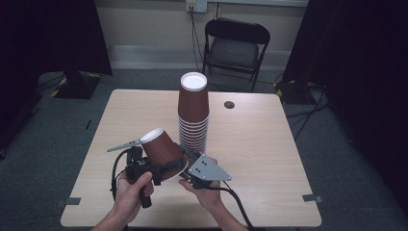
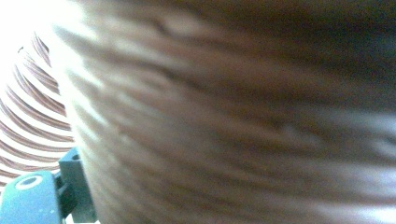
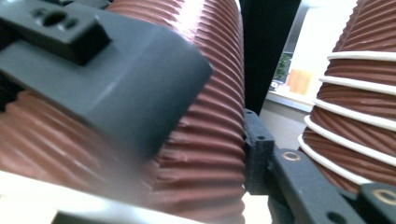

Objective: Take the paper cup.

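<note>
A tall stack of upturned brown ribbed paper cups [image 1: 193,115] stands mid-table. Just in front of it a single brown cup [image 1: 162,151] is held tilted above the table, its white base up and to the left. My left gripper [image 1: 144,166] has its jaws on the cup's lower wall; one dark grey jaw lies across the cup [image 3: 205,116]. From the right, my right gripper [image 1: 188,161] meets the cup near its rim, one black jaw against its side. The cup's blurred wall [image 2: 233,116] sits right up against the left gripper view's camera, with the stack [image 2: 32,112] at that view's left edge.
The light wooden table [image 1: 260,144] has a round dark cable hole [image 1: 229,104] behind the stack. A black folding chair [image 1: 235,48] stands beyond the far edge. The stack [image 3: 364,107] rises close on the right of the right gripper view.
</note>
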Demonstrator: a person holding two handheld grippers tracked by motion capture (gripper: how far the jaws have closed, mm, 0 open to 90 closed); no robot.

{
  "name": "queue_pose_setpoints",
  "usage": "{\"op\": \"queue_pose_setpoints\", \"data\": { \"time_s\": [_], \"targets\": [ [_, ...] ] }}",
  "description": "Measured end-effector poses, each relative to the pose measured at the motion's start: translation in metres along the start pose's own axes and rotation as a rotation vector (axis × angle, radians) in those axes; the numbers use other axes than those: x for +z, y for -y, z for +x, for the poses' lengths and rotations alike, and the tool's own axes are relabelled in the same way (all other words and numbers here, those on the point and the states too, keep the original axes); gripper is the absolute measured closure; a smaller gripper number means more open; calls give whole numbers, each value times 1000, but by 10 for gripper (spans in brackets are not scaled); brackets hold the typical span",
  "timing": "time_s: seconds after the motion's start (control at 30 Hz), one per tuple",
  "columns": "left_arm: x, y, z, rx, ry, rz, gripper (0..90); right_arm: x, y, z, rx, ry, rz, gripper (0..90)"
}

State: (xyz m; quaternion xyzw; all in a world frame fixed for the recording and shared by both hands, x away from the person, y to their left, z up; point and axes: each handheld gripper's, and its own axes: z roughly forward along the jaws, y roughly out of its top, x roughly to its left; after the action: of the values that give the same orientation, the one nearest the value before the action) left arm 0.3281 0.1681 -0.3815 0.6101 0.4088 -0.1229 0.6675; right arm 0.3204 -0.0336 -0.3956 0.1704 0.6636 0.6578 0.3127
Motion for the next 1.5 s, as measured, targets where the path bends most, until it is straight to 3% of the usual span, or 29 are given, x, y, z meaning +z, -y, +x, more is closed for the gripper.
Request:
{"op": "queue_pose_setpoints", "data": {
  "time_s": [0.13,0.2,0.47,0.63,1.1,1.17,1.4,1.43,1.5],
  "targets": [
    [1,-1,1,25,4,-12,87,1,0,0,11,23,-10,769],
    [-2,-4,1,40,-2,-35,75,-1,1,-2,28,43,-25,827],
    [-4,-7,3,73,-17,-52,34,0,0,-2,52,43,-27,855],
    [-5,-10,4,119,-44,-43,0,0,0,-2,42,27,-7,862],
    [-5,-15,5,113,-32,-37,3,-1,0,-1,38,44,-7,863],
    [-7,-17,6,104,-44,-58,15,-2,1,3,14,38,-9,863],
    [-14,-22,6,129,-80,-93,40,-3,1,3,9,17,6,862],
    [-16,-24,6,156,-121,-108,26,-4,1,3,3,13,11,862],
    [-17,-24,5,175,-134,-117,22,-5,1,3,3,2,17,862]
  ]
}}
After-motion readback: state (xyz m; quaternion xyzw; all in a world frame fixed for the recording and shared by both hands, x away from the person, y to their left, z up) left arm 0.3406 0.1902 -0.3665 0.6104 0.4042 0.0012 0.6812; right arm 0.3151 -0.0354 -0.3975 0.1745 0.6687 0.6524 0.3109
